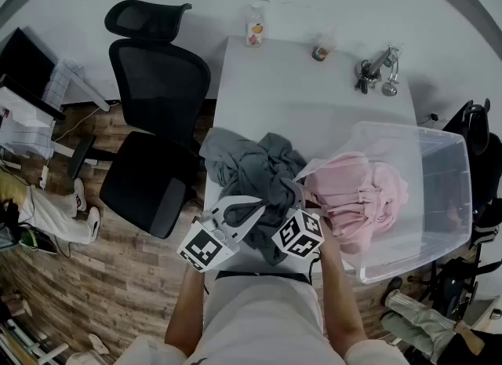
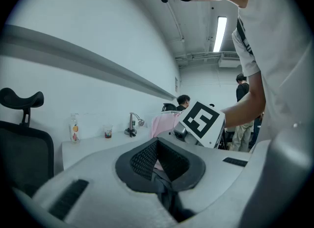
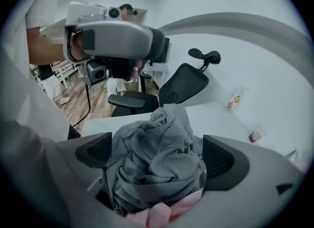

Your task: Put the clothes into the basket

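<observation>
A crumpled grey garment [image 1: 249, 169] lies heaped on the white table [image 1: 314, 96], beside a clear plastic basket [image 1: 439, 175] at the right. A pink garment [image 1: 361, 192] lies in that basket. My left gripper [image 1: 249, 208] is at the heap's near edge, shut on a fold of the grey garment [image 2: 164, 188]. My right gripper [image 1: 296, 198] points steeply down at the near right of the heap, beside the basket's rim. Its jaws stand wide open around the grey garment [image 3: 157, 158], and the pads [image 3: 218, 157] do not press it. Pink cloth [image 3: 157, 217] shows just under the grey.
A black office chair [image 1: 157, 136] stands at the table's left edge. At the table's far side are a bottle [image 1: 254, 27], a small cup [image 1: 319, 52] and a bunch of metal items [image 1: 379, 69]. Bags and a seated person's legs [image 1: 423, 320] are right of the basket.
</observation>
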A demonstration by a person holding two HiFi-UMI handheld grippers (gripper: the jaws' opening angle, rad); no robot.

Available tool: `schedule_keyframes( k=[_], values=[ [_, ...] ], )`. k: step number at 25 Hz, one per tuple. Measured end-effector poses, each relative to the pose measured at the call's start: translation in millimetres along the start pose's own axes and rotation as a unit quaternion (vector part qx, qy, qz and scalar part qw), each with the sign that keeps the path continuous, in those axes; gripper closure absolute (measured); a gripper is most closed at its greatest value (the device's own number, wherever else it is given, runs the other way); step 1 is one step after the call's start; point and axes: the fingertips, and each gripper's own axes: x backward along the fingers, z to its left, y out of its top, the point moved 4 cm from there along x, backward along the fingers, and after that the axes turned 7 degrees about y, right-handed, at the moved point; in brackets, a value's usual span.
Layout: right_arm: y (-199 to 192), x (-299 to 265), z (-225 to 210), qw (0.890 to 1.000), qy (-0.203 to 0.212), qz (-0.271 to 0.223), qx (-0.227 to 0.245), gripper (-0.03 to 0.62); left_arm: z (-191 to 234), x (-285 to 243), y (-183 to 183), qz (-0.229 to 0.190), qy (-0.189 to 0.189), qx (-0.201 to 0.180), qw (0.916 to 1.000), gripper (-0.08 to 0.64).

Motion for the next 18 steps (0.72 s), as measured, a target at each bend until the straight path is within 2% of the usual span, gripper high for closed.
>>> schedule_keyframes(
  k=[12,18],
  values=[
    [-43,-68,-20,0.998,-0.007,0.049,-0.033,0.018,9,-3,-34,0.013,0.005,0.029,0.9995,0.555],
    [-55,-85,-24,0.997,-0.004,0.065,-0.031,0.018,14,-6,-49,0.021,0.006,0.038,0.999,0.555]
  ],
)
